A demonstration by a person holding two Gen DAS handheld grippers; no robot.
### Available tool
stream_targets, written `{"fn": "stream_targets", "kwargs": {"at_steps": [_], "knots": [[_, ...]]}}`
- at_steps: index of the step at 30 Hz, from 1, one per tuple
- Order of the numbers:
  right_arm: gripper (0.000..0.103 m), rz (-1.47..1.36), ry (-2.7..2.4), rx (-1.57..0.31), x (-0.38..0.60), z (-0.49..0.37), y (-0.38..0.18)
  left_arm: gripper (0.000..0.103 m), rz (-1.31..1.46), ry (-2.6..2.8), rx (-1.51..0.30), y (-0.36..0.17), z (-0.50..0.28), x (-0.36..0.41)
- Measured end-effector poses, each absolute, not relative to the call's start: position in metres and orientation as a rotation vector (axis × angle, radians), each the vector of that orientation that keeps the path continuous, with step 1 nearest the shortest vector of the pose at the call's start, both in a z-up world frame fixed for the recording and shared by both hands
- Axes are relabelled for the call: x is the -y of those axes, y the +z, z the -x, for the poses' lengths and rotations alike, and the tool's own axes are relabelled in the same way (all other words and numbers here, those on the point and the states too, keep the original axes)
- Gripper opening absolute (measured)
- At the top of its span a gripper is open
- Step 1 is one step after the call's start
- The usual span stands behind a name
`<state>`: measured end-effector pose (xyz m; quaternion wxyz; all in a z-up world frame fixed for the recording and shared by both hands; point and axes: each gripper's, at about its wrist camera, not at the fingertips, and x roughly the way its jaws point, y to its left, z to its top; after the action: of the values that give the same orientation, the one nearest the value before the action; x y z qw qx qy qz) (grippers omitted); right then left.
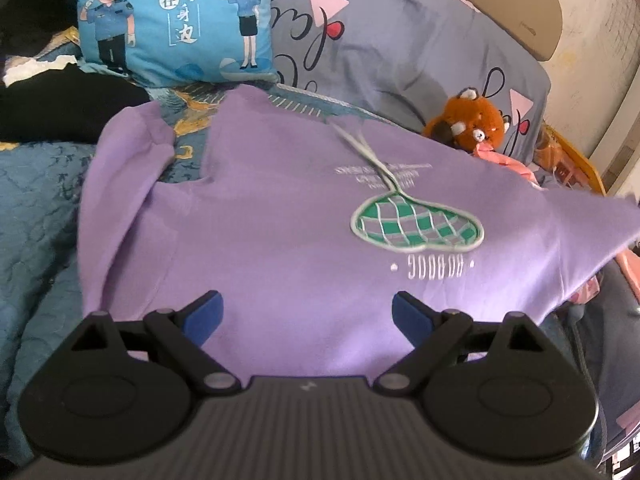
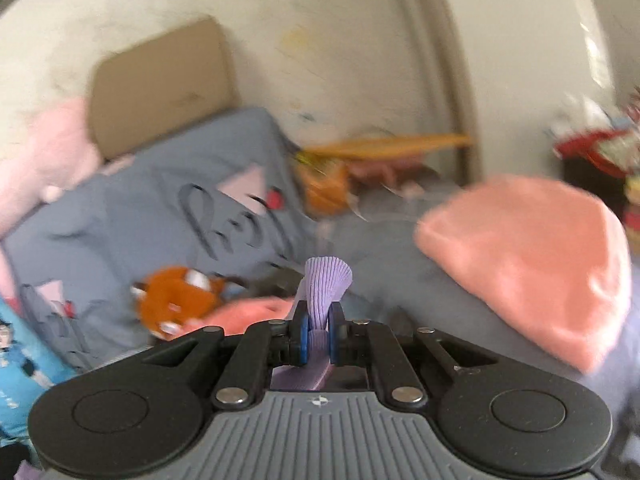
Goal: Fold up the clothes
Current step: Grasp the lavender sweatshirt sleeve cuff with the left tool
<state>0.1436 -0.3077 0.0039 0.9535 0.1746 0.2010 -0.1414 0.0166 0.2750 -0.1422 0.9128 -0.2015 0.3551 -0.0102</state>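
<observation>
In the left wrist view, a purple sweatshirt (image 1: 280,216) lies spread out on a bed with a blue bedspread (image 1: 36,200). The sweatshirt has a green net picture (image 1: 416,222) on it, and one sleeve (image 1: 120,152) hangs down on the left side. Its right side stretches off toward the right edge of the view. The left hand-held gripper (image 1: 307,314) is just over the near part of the sweatshirt. Its two blue pads (image 1: 204,316) are wide apart and hold nothing. Behind the sweatshirt stand a blue cartoon pillow (image 1: 176,20) and a gray pillow (image 1: 400,48). A small orange plush toy (image 1: 470,122) sits by the gray pillow. Some black cloth (image 1: 60,100) lies at the left.

In the right wrist view, the picture is blurry. The right hand-held gripper (image 2: 319,330) is squeezed tight on a ribbed purple piece of the sweatshirt (image 2: 326,286), which sticks up between the pads. Past it are the orange plush toy (image 2: 176,296), the gray pillow (image 2: 160,208), and a pink cloth (image 2: 532,256) on the right.
</observation>
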Motion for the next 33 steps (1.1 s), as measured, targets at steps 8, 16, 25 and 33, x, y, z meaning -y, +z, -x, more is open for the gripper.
{"fn": "stream_targets", "kwargs": {"at_steps": [8,16,25,33], "knots": [[0.013,-0.265,-0.414,-0.496,0.311,-0.2,-0.052,0.093,0.415,0.059,-0.726,-0.142,-0.012,-0.287],[0.039,-0.05,-0.44,-0.45,0.291,-0.186,-0.024,0.096,0.401,0.301,-0.713,-0.144,-0.02,-0.323],[0.05,0.059,-0.012,-0.516,0.171,-0.097,-0.05,0.099,0.059,0.434,-0.631,-0.138,-0.078,-0.349],[0.047,0.039,0.172,-0.75,0.07,-0.066,-0.14,0.099,-0.289,0.263,-0.676,-0.174,-0.142,-0.333]]}}
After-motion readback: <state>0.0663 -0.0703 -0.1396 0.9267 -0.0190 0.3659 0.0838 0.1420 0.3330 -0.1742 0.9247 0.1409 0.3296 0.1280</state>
